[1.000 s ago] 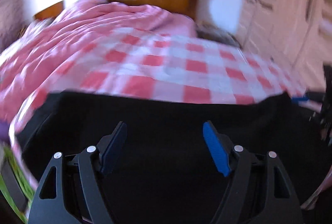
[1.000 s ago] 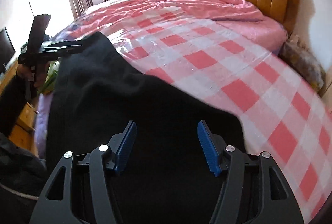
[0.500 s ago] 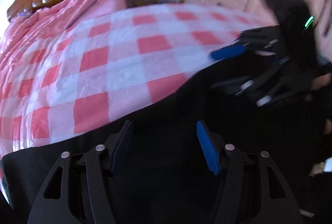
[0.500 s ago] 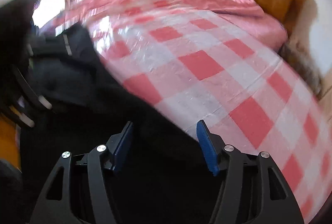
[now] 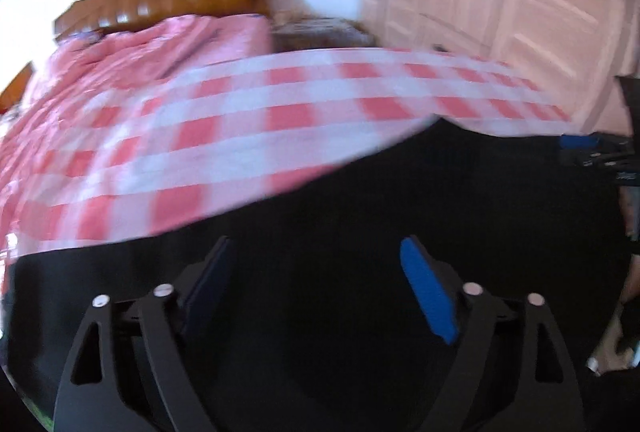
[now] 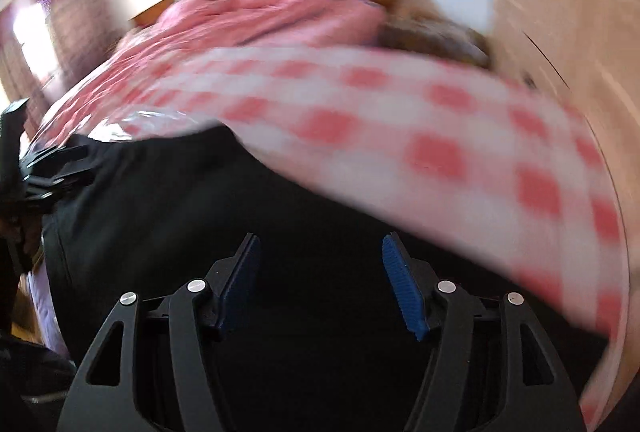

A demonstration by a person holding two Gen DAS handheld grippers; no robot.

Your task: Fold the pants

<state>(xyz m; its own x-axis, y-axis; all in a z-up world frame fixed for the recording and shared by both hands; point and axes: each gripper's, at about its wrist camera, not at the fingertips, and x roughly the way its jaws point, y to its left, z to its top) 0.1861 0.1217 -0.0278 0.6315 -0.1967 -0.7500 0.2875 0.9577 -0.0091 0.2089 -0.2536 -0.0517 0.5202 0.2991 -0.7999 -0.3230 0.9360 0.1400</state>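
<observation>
Below, black pants [image 5: 360,232] on checked bed cover [image 5: 240,136], both tongs [image 5: 316,272] [image 6: 320,264] opening, empty.

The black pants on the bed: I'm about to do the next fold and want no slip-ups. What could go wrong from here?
1. Both views are motion-blurred; the left hand-held gripper and right hand-held gripper are opening with nothing pinched, so a hasty grab may miss the edge.
2. The black pants lie on a glossy checkered cover; they may slide or bunch.
</observation>
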